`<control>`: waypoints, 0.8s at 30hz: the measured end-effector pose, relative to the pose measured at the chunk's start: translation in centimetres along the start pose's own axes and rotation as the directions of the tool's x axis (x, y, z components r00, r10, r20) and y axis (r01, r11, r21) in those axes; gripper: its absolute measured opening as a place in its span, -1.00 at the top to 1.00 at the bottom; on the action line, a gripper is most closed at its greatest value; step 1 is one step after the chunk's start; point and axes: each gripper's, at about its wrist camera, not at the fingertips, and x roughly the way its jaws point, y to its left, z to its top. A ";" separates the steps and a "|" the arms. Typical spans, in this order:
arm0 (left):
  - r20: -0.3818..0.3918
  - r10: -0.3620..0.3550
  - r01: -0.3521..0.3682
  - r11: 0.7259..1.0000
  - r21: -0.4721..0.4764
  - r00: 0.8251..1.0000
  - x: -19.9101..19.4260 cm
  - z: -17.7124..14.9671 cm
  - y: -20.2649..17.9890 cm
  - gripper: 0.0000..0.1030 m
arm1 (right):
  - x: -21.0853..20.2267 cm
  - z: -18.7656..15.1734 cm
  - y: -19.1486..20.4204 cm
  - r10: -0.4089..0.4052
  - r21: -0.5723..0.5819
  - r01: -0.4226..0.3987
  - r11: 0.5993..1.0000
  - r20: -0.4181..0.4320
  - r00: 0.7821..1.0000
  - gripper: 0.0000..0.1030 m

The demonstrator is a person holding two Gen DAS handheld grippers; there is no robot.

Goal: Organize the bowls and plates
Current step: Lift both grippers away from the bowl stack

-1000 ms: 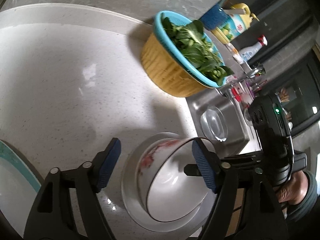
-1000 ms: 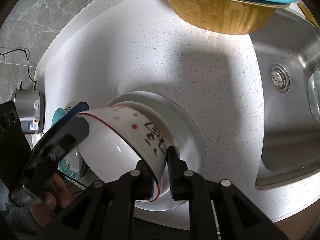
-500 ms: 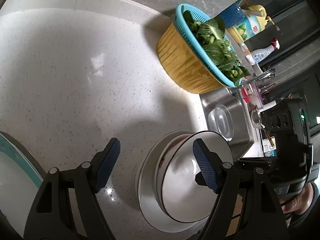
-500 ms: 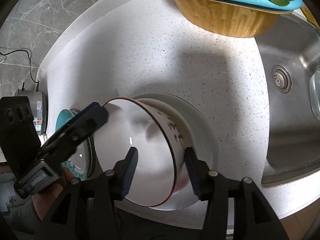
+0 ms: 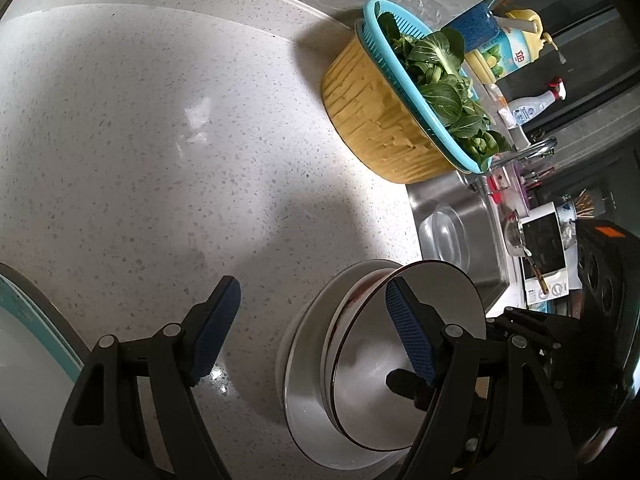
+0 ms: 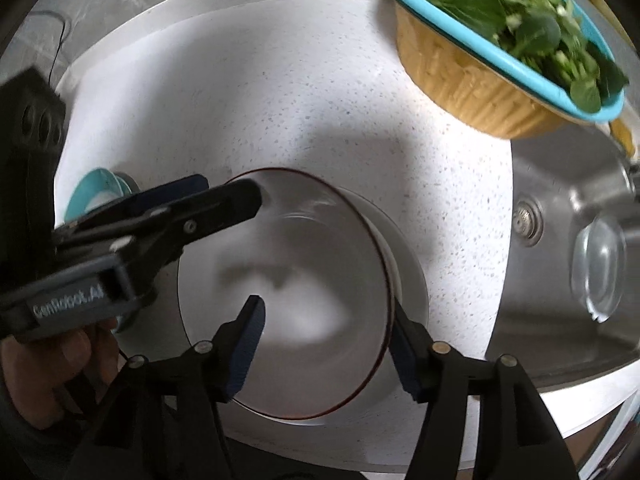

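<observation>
Both sets of jaws stand apart as I look down my two cameras. On my right gripper (image 6: 326, 344) they are opening, one finger inside the red-rimmed white bowl (image 6: 304, 300) and the other outside its rim, the pads off the wall as far as I can tell. That bowl sits upright in a white plate (image 6: 412, 280) on the speckled white countertop (image 6: 280, 100), close to the counter's near edge. My left gripper (image 5: 312, 332) hangs open over the same spot with nothing between its fingers but bare counter; its right finger crosses in front of the bowl's rim, and I cannot tell whether it touches. From the right wrist view I see that left gripper reaching in over the bowl's left edge, a hand (image 6: 60, 364) wrapped round its handle. Just left of it lies a teal-rimmed plate (image 6: 96, 188). Further back a yellow basin with a blue colander (image 5: 400, 92) of leafy greens (image 5: 444, 88) stands beside the steel sink (image 6: 572, 320), where a clear glass dish (image 6: 598, 268) lies. Beyond, bottles (image 5: 516, 56) line the sink's far side.
</observation>
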 end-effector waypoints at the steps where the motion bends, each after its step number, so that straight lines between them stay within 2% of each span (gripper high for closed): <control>1: 0.001 0.000 0.000 1.000 -0.002 1.000 -0.1 0.0 0.0 -0.43 | 0.0 -0.1 0.2 -0.011 -0.009 0.011 1.000 0.002 1.000 -0.24; 7: 0.025 -0.003 0.003 1.000 -0.023 1.000 -0.6 0.0 0.3 -0.43 | -0.1 -0.1 0.1 0.003 0.003 -0.003 1.000 0.013 1.000 -0.38; 13: 0.043 0.001 0.002 0.997 -0.078 0.999 -1.3 0.0 1.5 -0.44 | -0.6 -0.8 -0.7 0.071 0.097 -0.074 0.993 0.031 0.997 -0.54; 15: 0.051 -0.001 0.006 0.996 -0.091 0.999 -1.5 -0.1 1.8 -0.44 | -0.8 -0.9 -1.0 0.095 0.118 -0.099 0.988 0.038 0.995 -0.54; 20: 0.055 -0.015 0.020 0.995 -0.098 0.998 -2.4 -0.3 2.0 -0.44 | -1.1 -1.0 -0.9 0.093 0.118 -0.097 0.988 0.040 0.995 -0.55; 24: 0.044 -0.024 0.028 0.996 -0.088 0.999 -3.7 -0.5 2.2 -0.44 | -2.9 -1.1 -1.7 0.146 0.132 -0.158 0.979 0.094 0.985 -0.55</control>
